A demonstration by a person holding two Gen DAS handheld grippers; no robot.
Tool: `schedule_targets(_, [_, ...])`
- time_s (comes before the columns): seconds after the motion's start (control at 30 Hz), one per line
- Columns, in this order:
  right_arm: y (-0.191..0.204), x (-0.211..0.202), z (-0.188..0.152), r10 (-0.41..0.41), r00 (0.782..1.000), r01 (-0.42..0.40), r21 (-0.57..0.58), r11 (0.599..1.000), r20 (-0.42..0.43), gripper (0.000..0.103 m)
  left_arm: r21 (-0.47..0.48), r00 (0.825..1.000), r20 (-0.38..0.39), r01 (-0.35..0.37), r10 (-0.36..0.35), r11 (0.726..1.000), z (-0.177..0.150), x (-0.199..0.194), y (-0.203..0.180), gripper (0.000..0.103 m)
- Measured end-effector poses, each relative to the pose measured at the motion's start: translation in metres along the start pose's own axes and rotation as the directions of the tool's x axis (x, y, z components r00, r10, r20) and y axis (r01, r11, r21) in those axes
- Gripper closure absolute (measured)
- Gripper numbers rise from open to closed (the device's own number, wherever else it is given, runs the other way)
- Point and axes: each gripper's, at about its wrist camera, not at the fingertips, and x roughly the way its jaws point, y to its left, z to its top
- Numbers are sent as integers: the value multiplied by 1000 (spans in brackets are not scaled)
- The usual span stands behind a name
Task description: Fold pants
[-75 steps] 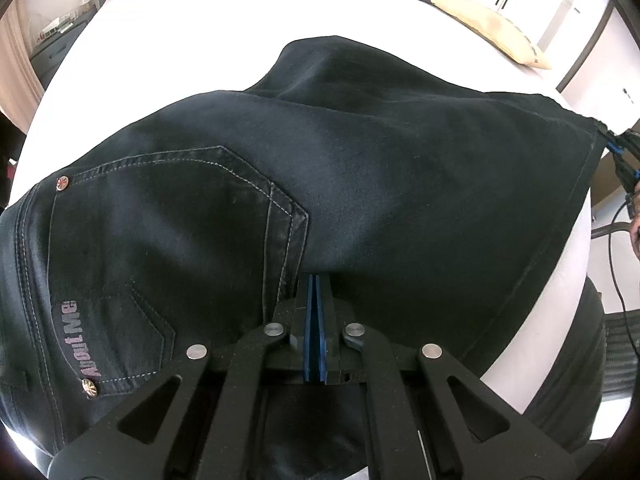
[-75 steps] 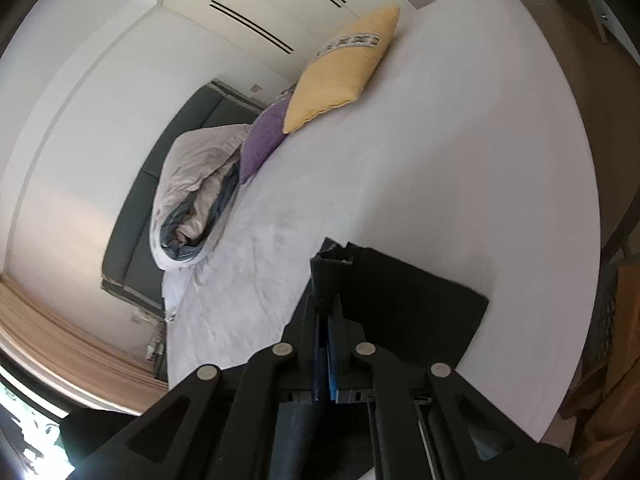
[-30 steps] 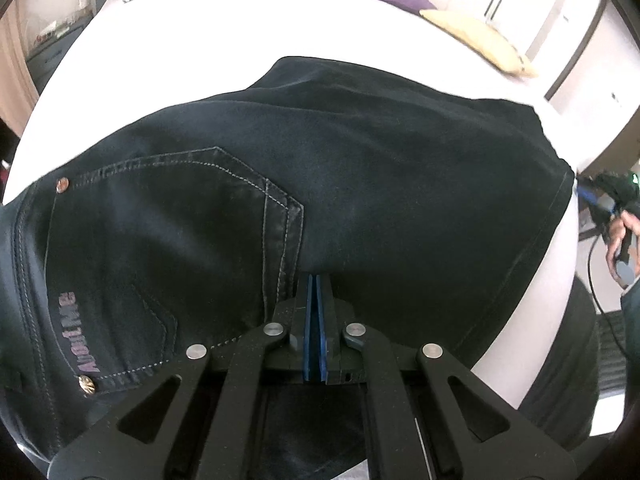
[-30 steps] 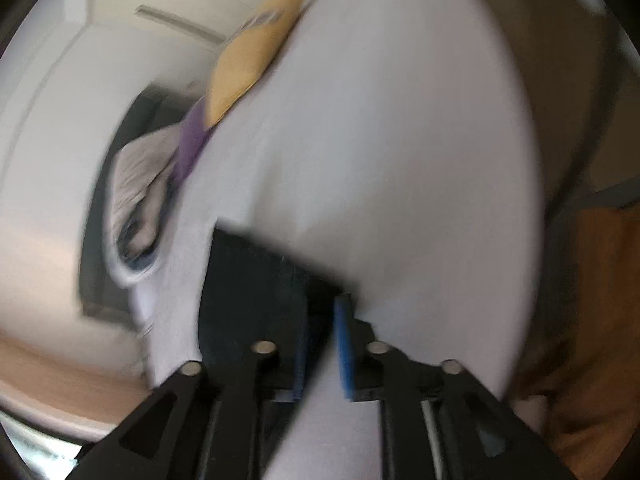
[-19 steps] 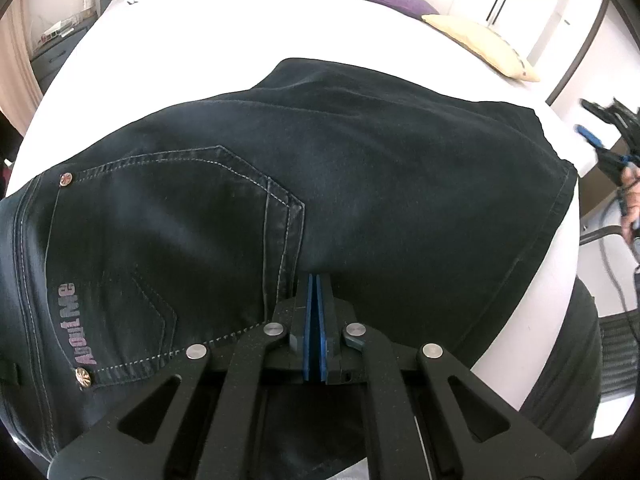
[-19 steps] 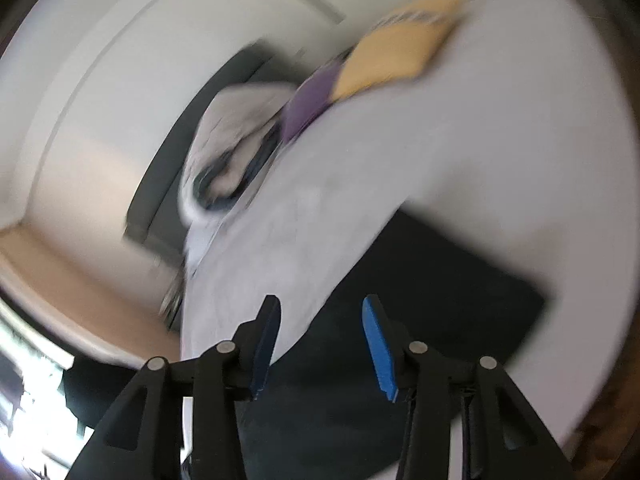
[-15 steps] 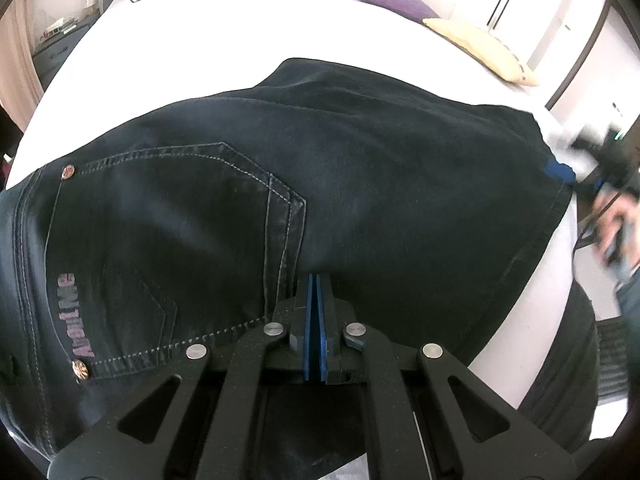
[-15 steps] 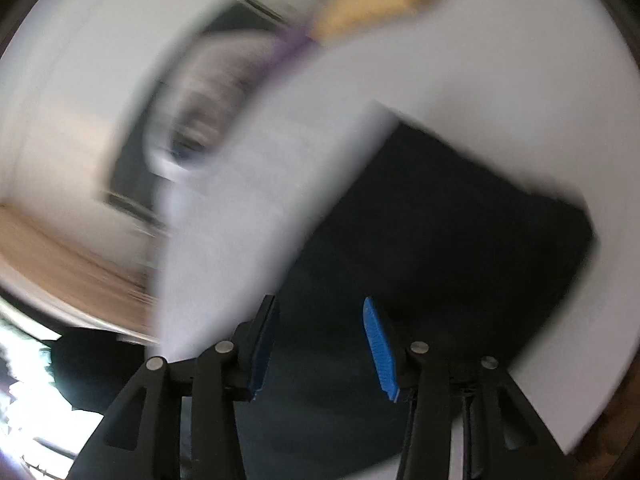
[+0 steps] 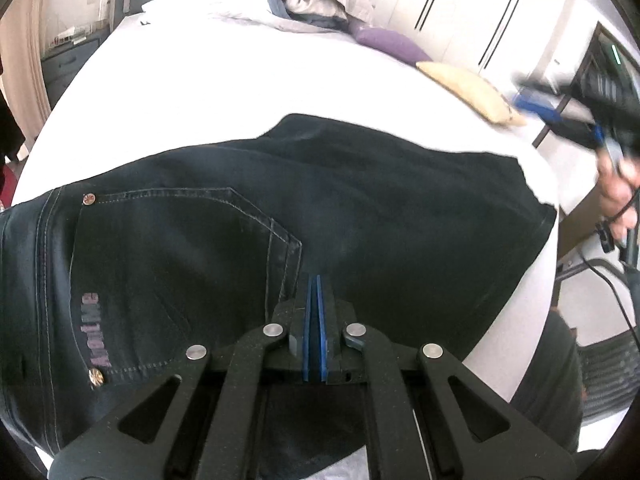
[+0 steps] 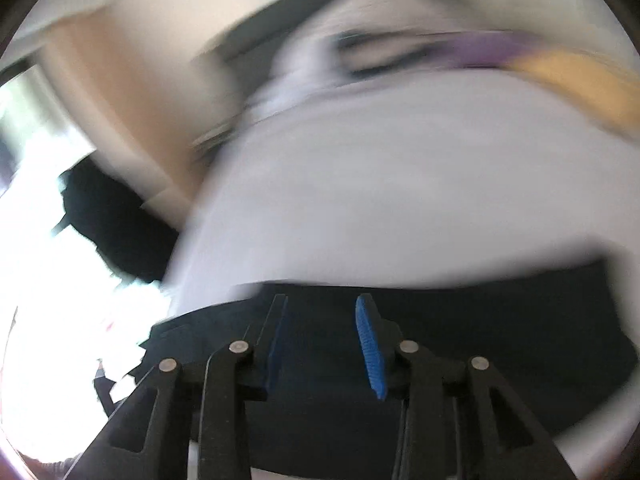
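Pants (image 9: 360, 216): dark denim, spread flat on the white bed (image 9: 240, 92), rear pocket with lettered patch facing up at the left; far edge folded, reaching the bed's right edge.
Left gripper (image 9: 313, 292): blue pads pressed together, tips at the near edge of the pants beside the pocket seam; whether cloth is pinched between them cannot be told.
Right gripper (image 10: 322, 320): jaws parted, having just been opening; nothing between them, the pants (image 10: 480, 312) lying below and beyond the tips. View heavily blurred.
Right hand (image 9: 618, 196): visible at the bed's right edge, holding that gripper clear of the cloth.
Cushions: purple cushion (image 9: 388, 42) and yellow cushion (image 9: 472, 92) at the far right of the bed.
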Motion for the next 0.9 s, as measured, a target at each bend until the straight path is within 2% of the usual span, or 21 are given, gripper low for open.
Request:
schedule_targets(0.07, [54, 61, 11, 139, 983, -151, -97, 984, -122, 64, -22, 1000, -15, -18, 18, 1000, 3, 3, 9, 101])
schedule_targets(0.13, [83, 121, 7, 211, 942, -247, -110, 963, -262, 64, -57, 999, -52, -6, 3, 998, -3, 9, 22, 101])
schedule_targets(0.2, [85, 178, -2, 214, 900, -256, -64, 964, -380, 65, -84, 999, -47, 13, -16, 996, -6, 8, 30, 101])
schedule_targets(0.23, [78, 202, -5, 183, 891, -223, -48, 974, -416, 65, -92, 998, -49, 21, -26, 995, -8, 8, 33, 101])
schedule_targets(0.27, [63, 224, -5, 128, 894, -156, -31, 987, -430, 73, -100, 998, -52, 28, -34, 995, -9, 9, 35, 101])
schedule_targets(0.3, [44, 238, -6, 113, 894, -119, 13, 993, -433, 101, -110, 998, -53, 36, -42, 993, -10, 9, 37, 101])
schedule_targets(0.33, [29, 245, -6, 116, 898, -98, 63, 993, -425, 103, -126, 997, -51, 49, -56, 991, -11, 10, 40, 101])
schedule_targets(0.37, [6, 249, -2, 121, 914, -77, 126, 989, -388, 103, -136, 997, -51, 58, -66, 989, -12, 11, 42, 101])
schedule_targets(0.4, [-14, 249, 4, 162, 927, -95, 206, 974, -339, 103, -141, 996, -50, 64, -72, 988, -12, 11, 43, 101])
schedule_targets(0.43, [-28, 243, 10, 142, 946, -66, 253, 965, -292, 103, -144, 996, -47, 69, -77, 987, -13, 11, 43, 101])
schedule_targets(0.47, [-37, 228, 17, 30, 973, 27, 240, 970, -230, 102, -145, 996, -44, 70, -77, 987, -13, 11, 44, 101])
schedule_targets(0.5, [-42, 216, 23, -48, 981, 93, 238, 967, -188, 94, -143, 996, -40, 70, -76, 987, -16, 10, 44, 101])
schedule_targets(0.53, [-50, 199, 28, -81, 985, 121, 279, 953, -151, 86, -139, 997, -35, 67, -73, 988, -18, 10, 43, 101])
schedule_targets(0.57, [-51, 189, 29, -71, 988, 110, 306, 946, -137, 81, -135, 997, -32, 64, -69, 989, -19, 10, 42, 101])
schedule_targets(0.63, [-33, 168, 26, 25, 994, 5, 275, 961, -104, 76, -128, 998, -27, 53, -57, 990, -20, 9, 39, 101])
schedule_targets(0.7, [-3, 161, 5, 152, 981, -116, 265, 957, -117, 52, -119, 999, -25, 40, -44, 992, -21, 12, 29, 101])
schedule_targets(0.73, [14, 165, -13, 222, 964, -179, 258, 950, -150, 49, -107, 999, -25, 29, -31, 994, -28, 6, 24, 101])
schedule_targets(0.8, [25, 178, -32, 218, 953, -170, 225, 959, -212, 49, -86, 1000, -27, 7, -9, 996, -27, 7, 15, 101])
schedule_targets(0.83, [21, 186, -42, 190, 952, -135, 226, 965, -241, 53, -76, 1000, -28, -6, 4, 997, -23, 13, 16, 101])
schedule_targets(0.87, [-1, 188, -53, 193, 954, -124, 282, 951, -229, 79, -71, 1000, -27, -13, 11, 997, -22, 13, 19, 101])
schedule_targets(0.9, [-22, 183, -56, 207, 958, -129, 346, 929, -198, 98, -68, 1000, -26, -16, 14, 998, -23, 13, 18, 101])
